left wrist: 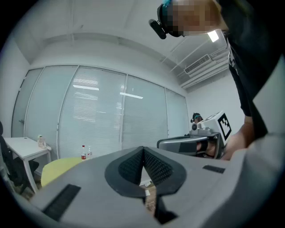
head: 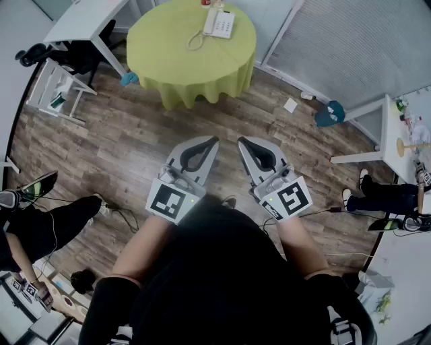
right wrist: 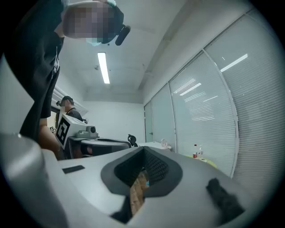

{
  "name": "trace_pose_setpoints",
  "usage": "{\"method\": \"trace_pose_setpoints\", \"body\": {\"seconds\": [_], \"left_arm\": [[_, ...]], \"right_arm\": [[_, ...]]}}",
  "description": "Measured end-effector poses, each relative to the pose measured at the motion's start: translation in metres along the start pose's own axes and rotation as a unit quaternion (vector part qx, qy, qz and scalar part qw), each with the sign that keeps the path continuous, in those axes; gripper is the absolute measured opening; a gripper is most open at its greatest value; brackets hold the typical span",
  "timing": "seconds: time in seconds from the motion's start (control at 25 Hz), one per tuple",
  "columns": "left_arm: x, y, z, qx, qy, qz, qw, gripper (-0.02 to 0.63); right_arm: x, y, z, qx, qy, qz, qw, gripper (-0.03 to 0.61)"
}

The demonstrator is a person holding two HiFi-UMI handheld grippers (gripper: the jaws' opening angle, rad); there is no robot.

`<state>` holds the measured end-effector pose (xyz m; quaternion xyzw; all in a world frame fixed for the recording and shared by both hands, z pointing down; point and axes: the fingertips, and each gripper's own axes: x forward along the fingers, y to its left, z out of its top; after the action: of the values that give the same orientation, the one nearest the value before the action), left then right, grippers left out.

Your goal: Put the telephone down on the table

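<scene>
The white telephone (head: 219,23), handset on its cradle and cord coiled to its left, sits at the far side of a round table with a yellow-green cloth (head: 175,54). Both grippers are held level over the wood floor, close to the person's body and well short of the table. My left gripper (head: 215,140) and right gripper (head: 241,141) are side by side, each with its jaws meeting at the tips and nothing between them. The left gripper view shows its own jaws (left wrist: 143,149) shut, and the right gripper view shows its own (right wrist: 143,149) shut. Neither gripper view shows the telephone.
A red-capped bottle (left wrist: 83,152) stands on the table by the glass wall with blinds. White desks (head: 84,20) and a dark chair (head: 40,54) stand at the left, another desk (head: 397,135) at the right. A teal object (head: 330,113), paper and cables lie on the floor. A seated person's legs (head: 47,219) are at the left.
</scene>
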<state>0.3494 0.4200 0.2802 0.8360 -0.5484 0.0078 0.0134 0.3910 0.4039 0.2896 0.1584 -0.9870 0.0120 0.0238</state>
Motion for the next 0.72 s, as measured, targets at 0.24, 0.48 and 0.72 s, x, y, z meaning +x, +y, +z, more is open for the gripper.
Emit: {"method": "trace_pose_setpoints", "body": {"seconds": [0.24,0.48,0.72], "left_arm": [[-0.004,-0.002,0.001,-0.002,0.004,0.001,1.0,0.012],[-0.008,0.008,0.002,-0.002,0.004,0.0,1.0,0.012],[-0.014,0.024,0.003,-0.009,0.003,-0.008,0.9999,0.012]], "right_arm": [[-0.001,0.003,-0.002,0.003,0.005,-0.002,1.0,0.018],[0.01,0.008,-0.003,0.003,0.012,-0.004,1.0,0.018],[0.026,0.012,-0.001,0.003,0.014,-0.01,1.0,0.018]]}}
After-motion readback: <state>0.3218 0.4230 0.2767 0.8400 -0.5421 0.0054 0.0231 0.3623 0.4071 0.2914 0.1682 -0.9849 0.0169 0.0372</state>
